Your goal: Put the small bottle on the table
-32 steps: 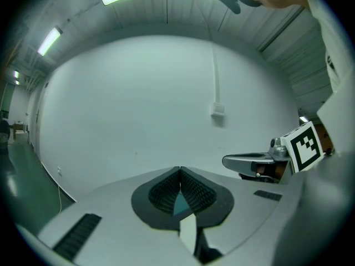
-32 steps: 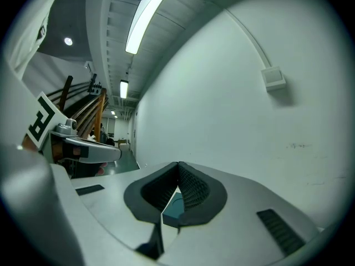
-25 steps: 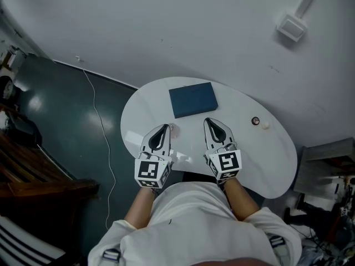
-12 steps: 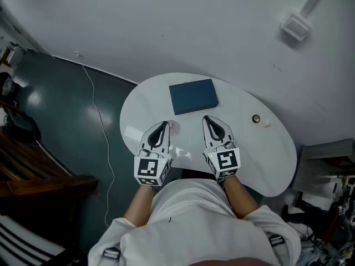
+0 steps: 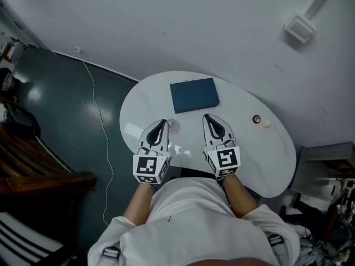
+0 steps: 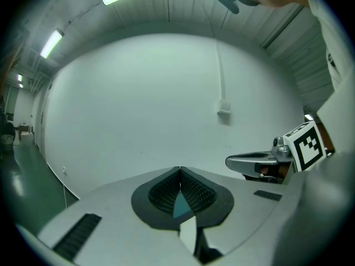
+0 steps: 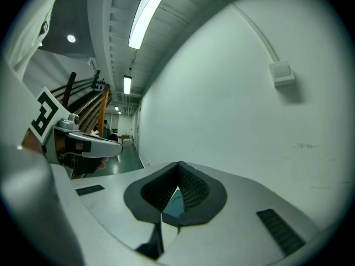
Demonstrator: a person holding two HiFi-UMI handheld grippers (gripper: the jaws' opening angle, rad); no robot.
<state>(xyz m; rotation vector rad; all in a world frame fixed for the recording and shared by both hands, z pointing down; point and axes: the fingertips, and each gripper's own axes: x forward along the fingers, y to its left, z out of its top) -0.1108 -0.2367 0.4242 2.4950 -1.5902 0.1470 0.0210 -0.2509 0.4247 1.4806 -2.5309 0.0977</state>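
Holding left gripper [image 5: 163, 123] and right gripper [image 5: 206, 117] side by side over table [image 5: 260, 159], tips pointing to 12 o'clock. Pressing both pairs of jaws fully together, gripping nothing. Resting on the table just at 2 o'clock of the left tip: small bottle [image 5: 173, 125]. Lying at 12 o'clock: blue book [image 5: 194, 95]. Sitting at 3 o'clock of the right gripper: dark round thing [image 5: 256, 118], white bit [image 5: 267, 124].

Blue box [image 5: 194, 95] stands ahead, with bare tabletop [image 5: 266, 159] on either side.
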